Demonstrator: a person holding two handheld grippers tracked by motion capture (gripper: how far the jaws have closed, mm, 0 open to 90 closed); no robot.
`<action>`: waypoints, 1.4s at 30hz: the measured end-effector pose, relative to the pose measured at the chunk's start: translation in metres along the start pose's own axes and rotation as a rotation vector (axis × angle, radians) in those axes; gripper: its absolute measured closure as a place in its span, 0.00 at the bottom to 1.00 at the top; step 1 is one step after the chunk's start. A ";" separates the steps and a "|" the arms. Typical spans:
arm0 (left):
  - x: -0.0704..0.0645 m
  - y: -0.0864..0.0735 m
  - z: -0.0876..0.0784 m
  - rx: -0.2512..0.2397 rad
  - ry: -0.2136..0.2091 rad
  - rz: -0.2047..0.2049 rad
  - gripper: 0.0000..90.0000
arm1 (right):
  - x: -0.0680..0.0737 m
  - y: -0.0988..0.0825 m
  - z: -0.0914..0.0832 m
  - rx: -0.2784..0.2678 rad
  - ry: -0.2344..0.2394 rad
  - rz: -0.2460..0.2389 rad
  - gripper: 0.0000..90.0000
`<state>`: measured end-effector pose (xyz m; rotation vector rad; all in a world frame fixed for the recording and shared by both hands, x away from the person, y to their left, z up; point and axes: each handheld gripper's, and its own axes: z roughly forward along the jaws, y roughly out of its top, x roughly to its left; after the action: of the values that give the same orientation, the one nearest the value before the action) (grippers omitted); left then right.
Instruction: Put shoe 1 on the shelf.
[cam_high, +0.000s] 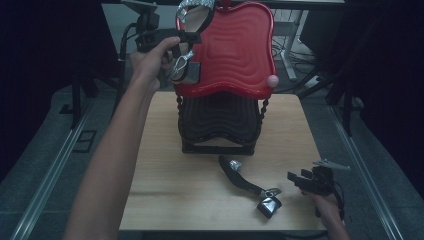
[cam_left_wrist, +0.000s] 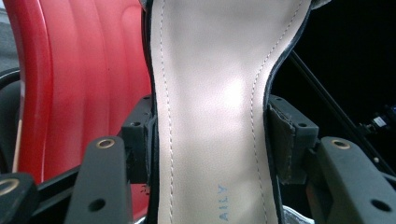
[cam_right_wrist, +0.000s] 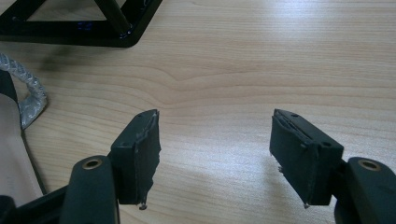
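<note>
My left gripper is raised at the upper left edge of the red wavy tray and is shut on a black sandal with a pale insole and a silver strap. In the left gripper view both pads press the edges of the sandal's sole, with the red tray close behind it. A second sandal of the same kind lies on the wooden table near the front. Just to its right, my right gripper rests low and open; nothing lies between its jaws. That sandal's silver strap sits at the left.
The red tray tops a two-tier rack whose dark lower tray and black base frame stand at the table's middle back. A pink knob sticks out at the red tray's right corner. Dark floor surrounds the table.
</note>
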<state>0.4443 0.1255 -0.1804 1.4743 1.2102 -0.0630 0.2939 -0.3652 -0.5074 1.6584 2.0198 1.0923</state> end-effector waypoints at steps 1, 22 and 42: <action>0.000 0.000 0.000 0.000 0.000 0.000 0.48 | 0.000 0.000 0.000 0.000 0.000 0.000 0.37; -0.003 0.006 0.034 -0.031 0.216 0.041 0.48 | -0.003 -0.001 -0.004 -0.026 -0.028 0.010 0.37; 0.000 0.000 0.056 0.013 0.305 0.050 0.30 | -0.003 0.000 -0.006 -0.047 -0.035 0.012 0.37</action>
<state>0.4757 0.0835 -0.1992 1.5639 1.4170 0.1947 0.2905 -0.3699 -0.5041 1.6572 1.9494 1.0988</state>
